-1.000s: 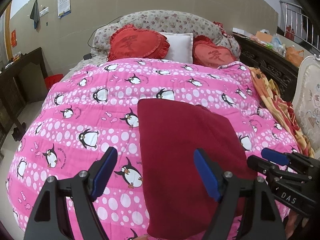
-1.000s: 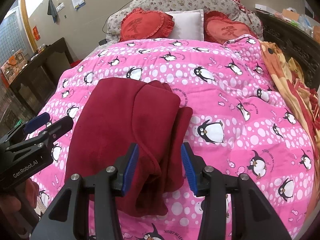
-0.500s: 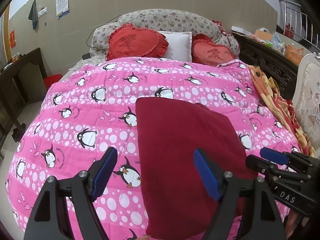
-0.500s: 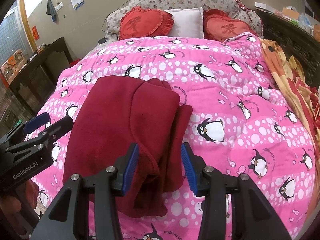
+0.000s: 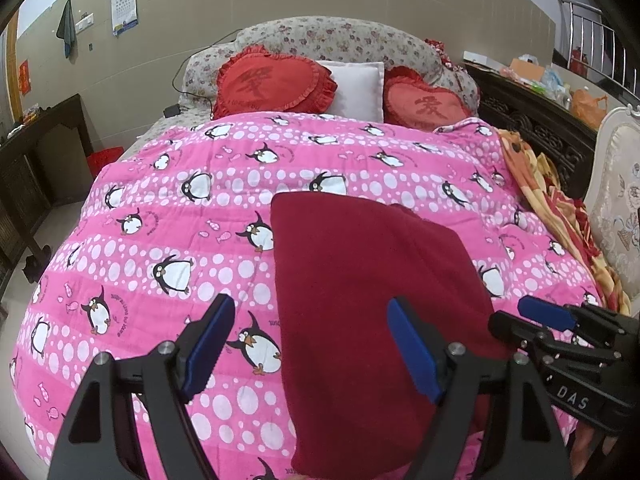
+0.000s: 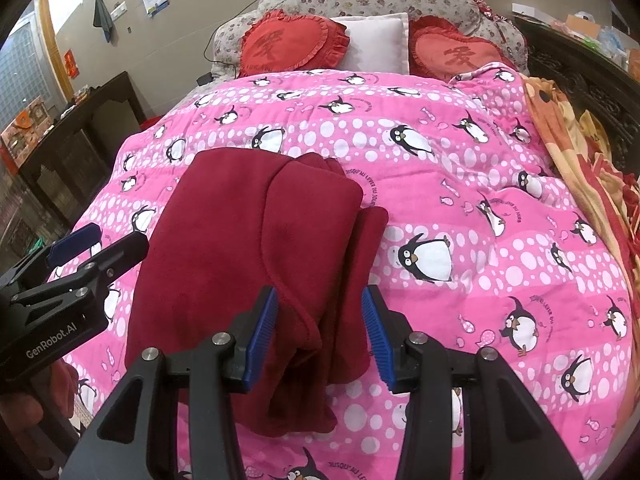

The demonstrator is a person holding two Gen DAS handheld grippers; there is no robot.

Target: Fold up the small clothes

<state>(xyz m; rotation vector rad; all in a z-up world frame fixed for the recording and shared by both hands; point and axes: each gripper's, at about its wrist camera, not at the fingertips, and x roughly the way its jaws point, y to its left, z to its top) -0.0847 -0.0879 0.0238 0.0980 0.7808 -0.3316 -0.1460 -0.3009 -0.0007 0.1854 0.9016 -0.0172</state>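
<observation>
A dark red fleece garment [image 5: 372, 292] lies folded lengthwise on the pink penguin quilt [image 5: 180, 216]. In the right wrist view the garment [image 6: 256, 248] shows layered flaps along its right side. My left gripper [image 5: 310, 346] is open and empty, above the garment's near left edge. My right gripper [image 6: 320, 328] is open and empty, over the garment's near right flaps. Each gripper also shows in the other's view: the right one [image 5: 560, 344] at the lower right, the left one [image 6: 76, 276] at the left.
Two red heart cushions [image 5: 276, 82] and a white pillow [image 5: 356, 88] lie at the bed's head. An orange patterned blanket [image 5: 560, 208] runs along the bed's right side by a dark carved bed frame [image 5: 536, 128]. A dark cabinet [image 5: 36, 160] stands left.
Both grippers have drawn back and up a little, so the bed sits slightly lower in view. The garment has not moved and the jaws stay as they were.
</observation>
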